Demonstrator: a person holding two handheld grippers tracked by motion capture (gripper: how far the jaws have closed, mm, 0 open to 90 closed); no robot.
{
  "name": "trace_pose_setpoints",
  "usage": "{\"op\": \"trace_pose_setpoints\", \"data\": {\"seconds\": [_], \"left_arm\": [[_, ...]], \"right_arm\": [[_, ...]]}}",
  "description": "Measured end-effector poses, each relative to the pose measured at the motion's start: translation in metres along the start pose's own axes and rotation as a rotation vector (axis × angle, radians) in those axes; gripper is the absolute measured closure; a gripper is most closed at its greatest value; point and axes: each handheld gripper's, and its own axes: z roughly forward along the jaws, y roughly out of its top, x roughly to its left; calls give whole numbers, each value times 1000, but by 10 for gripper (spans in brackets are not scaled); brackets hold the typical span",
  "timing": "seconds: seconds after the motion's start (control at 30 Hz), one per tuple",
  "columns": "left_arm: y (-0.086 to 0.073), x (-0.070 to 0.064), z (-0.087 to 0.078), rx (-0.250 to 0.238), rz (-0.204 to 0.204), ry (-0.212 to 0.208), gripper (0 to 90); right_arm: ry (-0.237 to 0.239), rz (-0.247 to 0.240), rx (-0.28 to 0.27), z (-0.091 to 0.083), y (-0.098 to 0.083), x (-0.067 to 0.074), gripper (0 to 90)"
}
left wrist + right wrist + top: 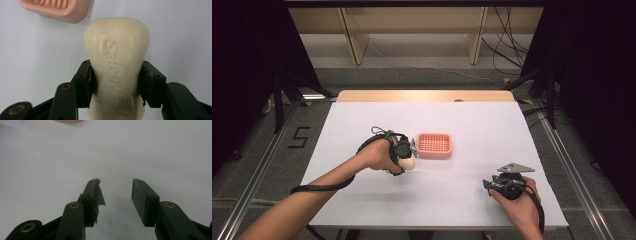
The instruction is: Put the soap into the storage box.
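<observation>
Cream soap bar [117, 67] is being gripped by left gripper [410, 154]; pink soap dish [434, 145] is lying just right; right gripper [115, 195] is idling, unclenched.

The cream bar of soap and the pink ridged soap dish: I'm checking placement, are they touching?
Apart. The left gripper view shows white table between the cream bar of soap, clamped in the left gripper, and the pink ridged soap dish.

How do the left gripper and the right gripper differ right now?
The left gripper is shut on the cream soap bar; the right gripper is open with nothing between its jaws. The left is beside the pink soap dish; the right is well apart from it. Both have black jaws.
</observation>
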Motion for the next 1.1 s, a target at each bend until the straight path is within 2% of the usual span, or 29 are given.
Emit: {"op": "trace_pose_setpoints", "data": {"seconds": [0.23, 0.3, 0.33, 0.43, 0.47, 0.57, 0.67, 0.87, 1.1], "left_arm": [[4, 2, -1, -4, 6, 1, 493], [5, 3, -2, 1, 16, 1, 493], [6, 4, -3, -2, 16, 6, 494], [9, 6, -5, -7, 13, 9, 494], [10, 7, -5, -19, 16, 18, 494], [12, 7, -5, -24, 18, 19, 494], [14, 7, -4, -24, 21, 18, 493], [18, 11, -3, -22, 25, 17, 494], [20, 14, -3, -30, 23, 28, 493]], "right_arm": [[-1, -11, -12, 0, 0, -1, 577], [-1, 27, 13, -2, 0, 1, 576], [-5, 5, 6, -1, -1, -1, 575], [-10, -17, -12, 0, 0, -1, 575], [-4, -12, -19, 0, 0, -1, 575], [-9, 2, -13, -2, 0, -1, 575], [-1, 6, -32, 0, 0, -2, 575], [10, -8, -35, 0, 0, -2, 574], [-4, 4, -38, -1, 0, -2, 572]]}}
